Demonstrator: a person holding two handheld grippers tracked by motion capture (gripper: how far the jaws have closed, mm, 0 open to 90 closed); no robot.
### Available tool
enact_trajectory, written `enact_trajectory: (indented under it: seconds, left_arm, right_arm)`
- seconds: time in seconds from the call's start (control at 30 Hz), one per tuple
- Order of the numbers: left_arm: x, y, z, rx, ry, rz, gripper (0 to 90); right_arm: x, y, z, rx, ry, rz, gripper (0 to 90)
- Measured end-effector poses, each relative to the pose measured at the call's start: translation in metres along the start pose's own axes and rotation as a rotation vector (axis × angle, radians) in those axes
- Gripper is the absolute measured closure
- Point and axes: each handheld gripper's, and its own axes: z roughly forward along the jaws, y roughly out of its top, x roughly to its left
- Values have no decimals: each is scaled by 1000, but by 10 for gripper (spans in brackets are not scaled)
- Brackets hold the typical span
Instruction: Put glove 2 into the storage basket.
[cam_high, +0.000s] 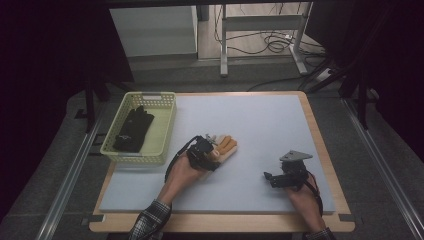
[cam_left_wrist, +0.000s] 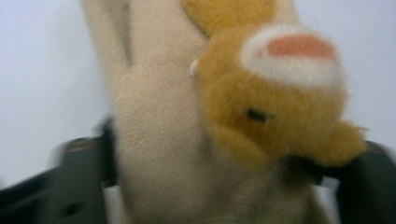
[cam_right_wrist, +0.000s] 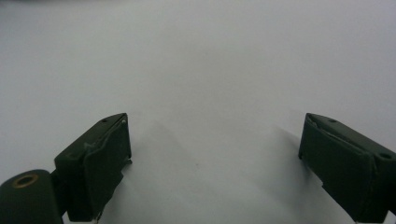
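A beige and orange plush glove (cam_high: 226, 145) lies on the pale blue mat (cam_high: 260, 120) near its middle. In the left gripper view the glove (cam_left_wrist: 224, 107) sits between the two black jaws, which touch it on both sides. My left gripper (cam_high: 212, 151) is shut on the glove's near end. My right gripper (cam_high: 269, 178) hovers over the mat to the right, well apart from the glove. Its jaws (cam_right_wrist: 215, 144) stand wide open over bare mat, nothing between them.
A pale yellow plastic basket (cam_high: 167, 127) stands at the mat's left back corner with a black glove (cam_high: 134, 129) inside. The mat lies on a wooden table (cam_high: 327, 165). Beyond the table are a floor with cables and a metal frame (cam_high: 260, 30).
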Motion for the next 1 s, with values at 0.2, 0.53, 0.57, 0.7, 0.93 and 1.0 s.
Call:
enact_trajectory:
  seconds: [0.2, 0.53, 0.57, 0.7, 0.93, 1.0]
  left_arm:
    - [7, -1, -4, -10, -29, -25, 584]
    - [8, 4, -18, -38, -14, -35, 596]
    - [8, 4, -21, -39, -11, -36, 596]
    - [12, 8, -31, -51, 1, -48, 595]
    - [21, 16, -53, -72, 16, -58, 589]
    - [24, 19, -59, -78, 18, -60, 588]
  right_arm:
    - [0, 0, 0, 0, 0, 0, 89]
    - [0, 0, 0, 0, 0, 0, 88]
    - [0, 0, 0, 0, 0, 0, 89]
    - [0, 0, 0, 0, 0, 0, 89]
    - [0, 0, 0, 0, 0, -1, 88]
    - [0, 0, 0, 0, 0, 0, 89]
